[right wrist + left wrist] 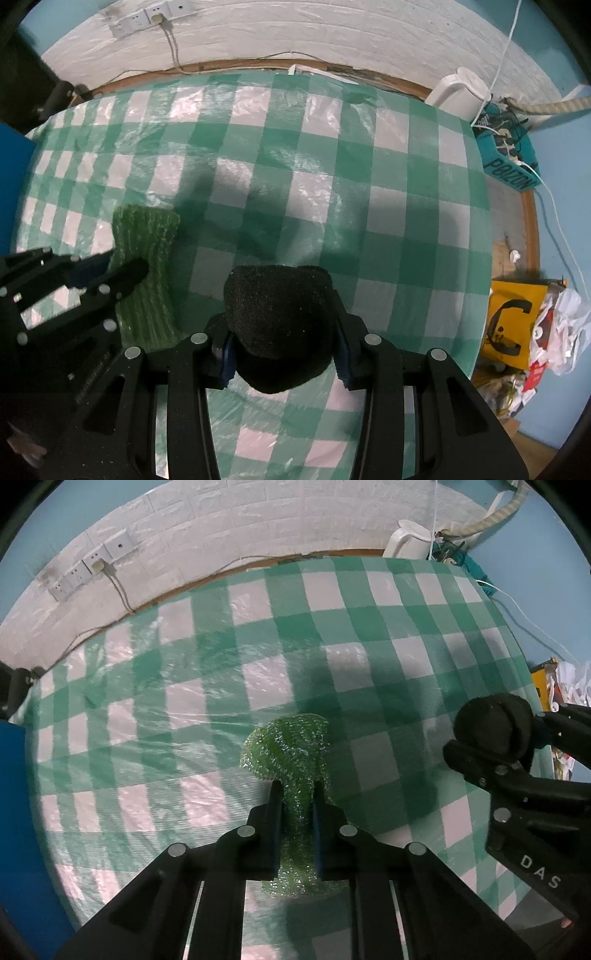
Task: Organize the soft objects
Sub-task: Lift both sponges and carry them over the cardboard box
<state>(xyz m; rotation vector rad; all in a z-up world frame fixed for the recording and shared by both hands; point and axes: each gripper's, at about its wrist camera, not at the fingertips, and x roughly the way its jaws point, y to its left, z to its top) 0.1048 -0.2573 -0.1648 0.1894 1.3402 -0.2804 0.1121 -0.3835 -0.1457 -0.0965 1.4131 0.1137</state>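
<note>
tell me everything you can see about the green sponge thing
The green sponge is a glittery, mesh-textured scouring pad, elongated and pinched at its middle into an hourglass shape. The left gripper is shut on that waist, its fingers pressing both sides. Its far end flares wide over the green-and-white checked tablecloth. In the right wrist view it looks ribbed; whether it rests on the cloth is unclear.

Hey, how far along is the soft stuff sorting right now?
Midway, it seems. Nothing looks placed yet. The left gripper is shut on the green scrubber and the right gripper is shut on the black sponge, both above the checkered tablecloth. Both remain to be set down; no container is visible.
</note>
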